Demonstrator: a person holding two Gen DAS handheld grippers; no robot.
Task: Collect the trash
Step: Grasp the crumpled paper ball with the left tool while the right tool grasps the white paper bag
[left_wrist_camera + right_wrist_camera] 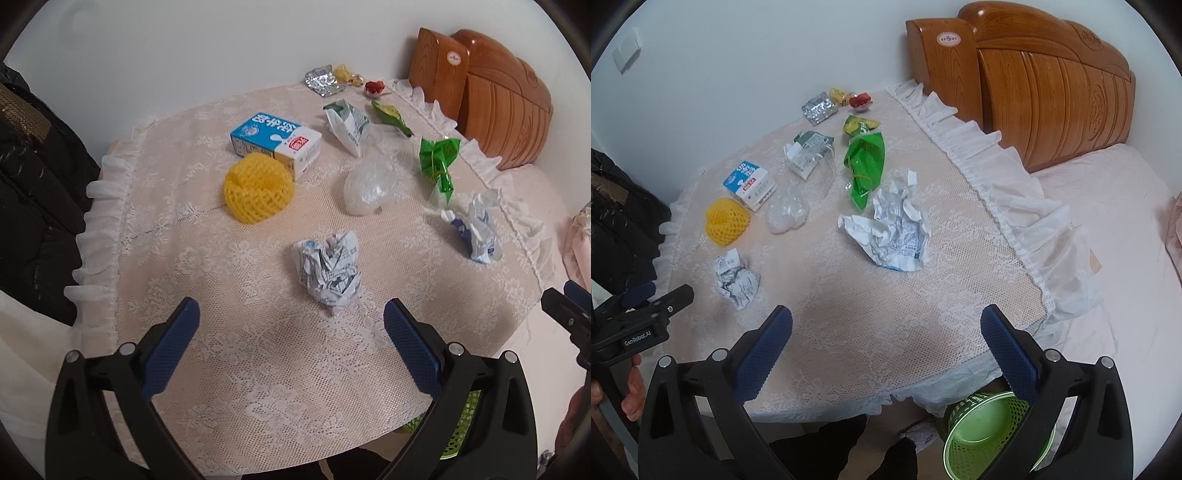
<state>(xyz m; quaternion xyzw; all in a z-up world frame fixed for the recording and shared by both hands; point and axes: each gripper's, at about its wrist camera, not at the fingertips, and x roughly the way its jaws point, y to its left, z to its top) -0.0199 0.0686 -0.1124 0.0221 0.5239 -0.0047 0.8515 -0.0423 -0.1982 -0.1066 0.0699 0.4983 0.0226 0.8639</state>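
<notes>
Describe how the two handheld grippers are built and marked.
Both look identical: the left gripper and right gripper have matte black plastic arms with silver round pivot bolts, each ending in a dark blue finger pad with a fine dotted grip texture. In the right wrist view, the left gripper's black body carries white "GenRobot.AI" lettering. No cables show, and no sleeves can be made out.

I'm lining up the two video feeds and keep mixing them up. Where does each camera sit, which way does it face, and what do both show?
Left wrist view: sits on the left gripper, looking forward and down over the table at a crumpled paper ball; its open fingers show, and the right gripper at the right edge.
Right wrist view: sits on the right gripper, facing the table's right side, with a green basket below; the left gripper and a hand show.
Shared: paper ball, milk carton, yellow foam net.
</notes>
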